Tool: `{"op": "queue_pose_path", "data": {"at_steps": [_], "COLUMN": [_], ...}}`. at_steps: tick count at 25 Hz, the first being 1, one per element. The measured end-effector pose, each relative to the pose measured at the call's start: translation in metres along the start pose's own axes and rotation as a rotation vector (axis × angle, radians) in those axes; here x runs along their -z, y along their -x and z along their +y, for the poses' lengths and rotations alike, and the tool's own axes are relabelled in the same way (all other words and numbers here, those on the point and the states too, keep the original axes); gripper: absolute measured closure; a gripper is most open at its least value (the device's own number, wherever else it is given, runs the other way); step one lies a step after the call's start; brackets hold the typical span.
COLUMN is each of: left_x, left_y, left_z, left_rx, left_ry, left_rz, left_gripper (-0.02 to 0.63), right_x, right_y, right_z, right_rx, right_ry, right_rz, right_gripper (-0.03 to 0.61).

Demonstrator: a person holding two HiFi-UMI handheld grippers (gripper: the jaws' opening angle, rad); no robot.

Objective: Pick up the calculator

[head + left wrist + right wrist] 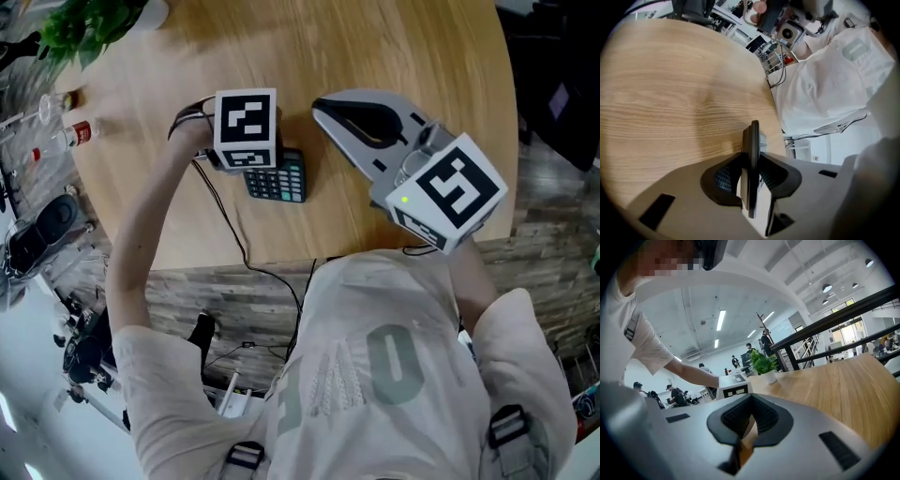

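Left gripper (751, 164) clamped edge-on across calculator (753, 133); right gripper (751, 399) closed, empty; key labels too small to read

The calculator (277, 178) is dark with pale keys. The bench (394, 56) is light, grained wood. The right tongs (326, 111) are grey.

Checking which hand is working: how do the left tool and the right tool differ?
The left tool is shut on the calculator edge-on; the right tool is shut on nothing. The left tool angles down at the table; the right tool looks nearly level across it. Both carry marker cubes.
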State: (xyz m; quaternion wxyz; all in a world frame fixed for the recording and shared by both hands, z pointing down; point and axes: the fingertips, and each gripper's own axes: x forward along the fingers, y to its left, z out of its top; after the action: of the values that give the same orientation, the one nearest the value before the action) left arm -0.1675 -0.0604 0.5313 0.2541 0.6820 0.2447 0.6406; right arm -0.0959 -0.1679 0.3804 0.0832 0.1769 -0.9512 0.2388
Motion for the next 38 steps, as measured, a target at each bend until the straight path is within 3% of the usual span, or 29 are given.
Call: {"op": "queue_pose_path", "data": {"at_steps": [3,6,8,11,17,21,24,28,30,34,38], "left_x": [-0.003,-0.008,-0.010,-0.006,0.009,0.028,0.043,0.050,0.052,0.056,0.056], "left_y": [0.019,0.042,0.063,0.101,0.170,0.212,0.222,0.224,0.220,0.194,0.182], "left_z": [0.000,-0.003,-0.007,-0.017,-0.060,-0.118,-0.165,-0.225,-0.252,-0.290,-0.304], "left_rx": [-0.149,-0.322,-0.494,-0.831,-1.428,-1.750,-1.948,-2.161,-2.227,-2.234,-2.275], "left_ry": [0.037,0.060,0.059,0.093,0.377,0.591,0.722,0.802,0.866,1.026,1.060], "left_rz": [-0.074,-0.199,-0.314,-0.458,-0.677,-0.882,-0.990,-1.067,-1.148,-1.423,-1.451], "left_gripper": [0.498,0.499,0.497,0.497,0.497,0.497,0.497,0.497,0.497,0.497,0.497], "right_x": [-0.005,-0.006,-0.010,-0.018,-0.023,-0.031,-0.041,-0.054,-0.058,-0.062,-0.066], "right_y": [0.007,0.016,0.020,0.029,0.051,0.055,0.055,0.057,0.060,0.066,0.071], "right_z": [0.020,0.043,0.058,0.081,0.119,0.144,0.161,0.180,0.185,0.189,0.191], "right_rx": [-0.035,-0.050,-0.050,-0.056,-0.074,-0.073,-0.044,-0.025,-0.014,0.008,0.016], "right_ry": [0.035,0.068,0.090,0.143,0.259,0.314,0.379,0.405,0.401,0.365,0.347], "right_rz": [-0.009,-0.009,-0.016,-0.033,-0.042,-0.059,-0.089,-0.150,-0.185,-0.243,-0.274], "right_gripper": [0.560,0.560,0.560,0.560,0.560,0.560,0.560,0.560,0.560,0.560,0.560]}}
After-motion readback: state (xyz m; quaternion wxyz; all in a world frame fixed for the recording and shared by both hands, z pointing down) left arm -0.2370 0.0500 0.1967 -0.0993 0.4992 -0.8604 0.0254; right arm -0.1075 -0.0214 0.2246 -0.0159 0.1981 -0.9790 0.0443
